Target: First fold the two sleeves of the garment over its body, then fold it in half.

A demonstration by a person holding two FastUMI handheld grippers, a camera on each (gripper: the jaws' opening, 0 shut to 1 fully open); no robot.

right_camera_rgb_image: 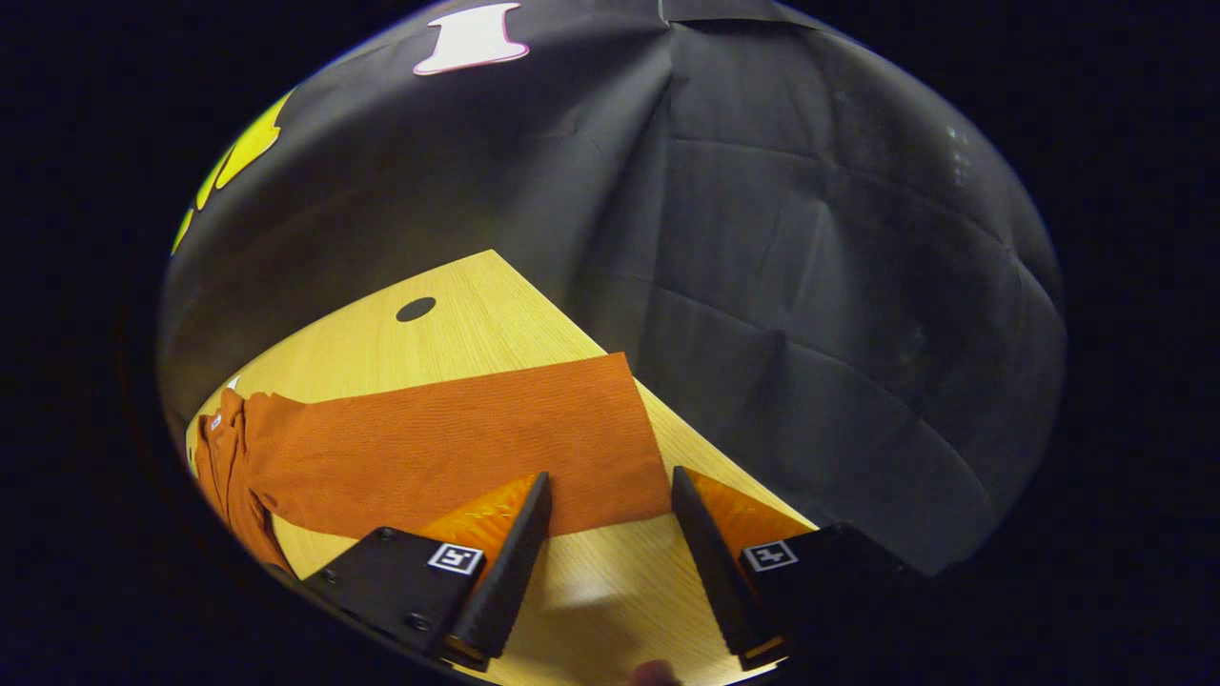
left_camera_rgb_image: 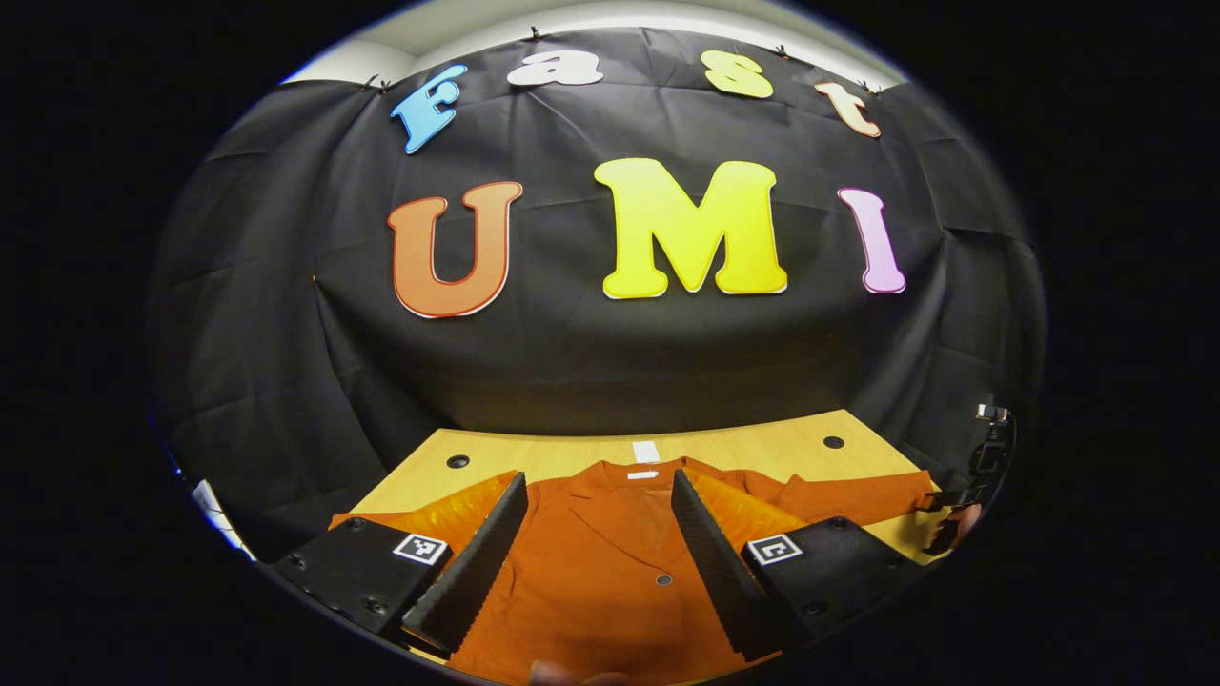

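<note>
While the soft, limp garment (left_camera_rgb_image: 610,553) lay flat, both tongs stood wide and empty. The right gripper (right_camera_rgb_image: 610,553) hovered by the sleeve (right_camera_rgb_image: 457,448) at lower centre; its cuff edge looked the likeliest hold.

A rust-orange garment (left_camera_rgb_image: 610,562) was laid flat and face up on the light wooden table (left_camera_rgb_image: 762,443), its collar toward the far edge and a small dark button on its front. In the right gripper view one long ribbed sleeve (right_camera_rgb_image: 457,448) was stretched straight out across the tabletop, its cuff end near the table's edge, unfolded.
</note>
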